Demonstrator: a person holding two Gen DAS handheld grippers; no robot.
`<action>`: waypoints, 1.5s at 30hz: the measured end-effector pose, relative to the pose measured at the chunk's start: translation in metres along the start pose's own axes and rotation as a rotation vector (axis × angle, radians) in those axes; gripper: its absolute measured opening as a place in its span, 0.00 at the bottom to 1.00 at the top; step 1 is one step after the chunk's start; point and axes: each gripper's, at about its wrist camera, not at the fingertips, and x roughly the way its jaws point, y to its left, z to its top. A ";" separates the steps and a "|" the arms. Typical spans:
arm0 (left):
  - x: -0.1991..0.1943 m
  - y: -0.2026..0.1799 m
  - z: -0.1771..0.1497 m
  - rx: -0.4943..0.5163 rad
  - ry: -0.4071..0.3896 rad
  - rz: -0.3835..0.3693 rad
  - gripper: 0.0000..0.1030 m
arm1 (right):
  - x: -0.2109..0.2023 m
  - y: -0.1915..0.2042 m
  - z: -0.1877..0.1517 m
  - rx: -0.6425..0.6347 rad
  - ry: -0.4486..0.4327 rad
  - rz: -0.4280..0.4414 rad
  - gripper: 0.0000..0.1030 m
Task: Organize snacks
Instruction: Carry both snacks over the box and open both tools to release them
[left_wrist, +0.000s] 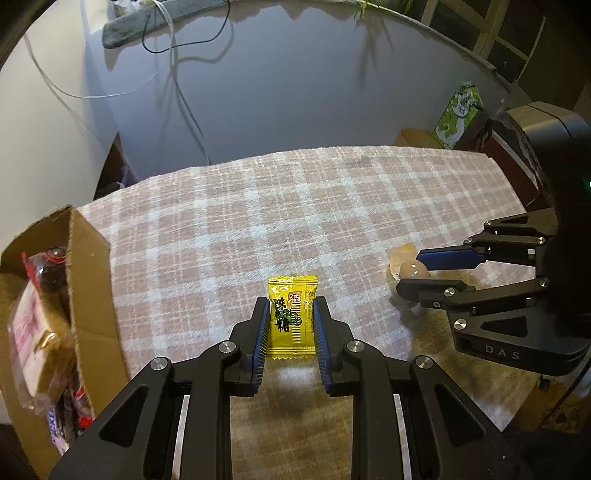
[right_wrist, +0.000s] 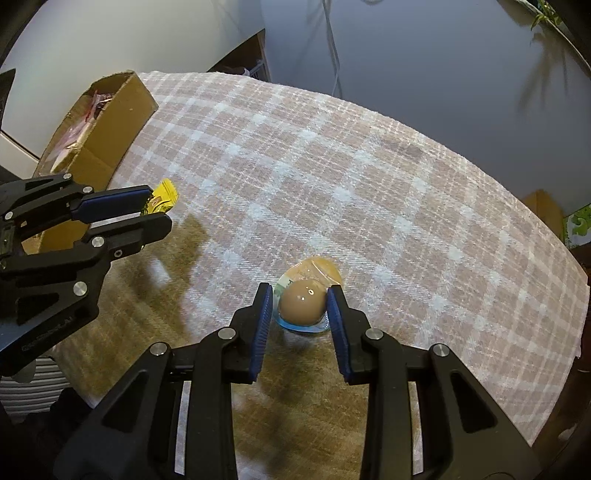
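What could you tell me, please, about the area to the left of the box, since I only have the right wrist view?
Observer: In the left wrist view, the cardboard box is open and already holds several wrapped snacks.
Operator: Thank you. Is the yellow packet fully gripped?
Observer: The left hand-held gripper clamps the yellow candy packet by its two long sides, with black characters showing on its face.
Operator: Anything behind the table on the far right?
Observer: A green printed carton stands there, beyond the checked tablecloth.
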 end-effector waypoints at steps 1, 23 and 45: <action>-0.004 0.001 -0.001 -0.005 -0.005 0.000 0.21 | -0.003 0.002 0.000 -0.005 -0.004 0.002 0.31; -0.090 0.064 -0.039 -0.186 -0.126 0.107 0.21 | -0.040 0.100 0.062 -0.193 -0.101 0.090 0.31; -0.137 0.158 -0.110 -0.444 -0.145 0.255 0.22 | -0.026 0.235 0.102 -0.414 -0.109 0.185 0.31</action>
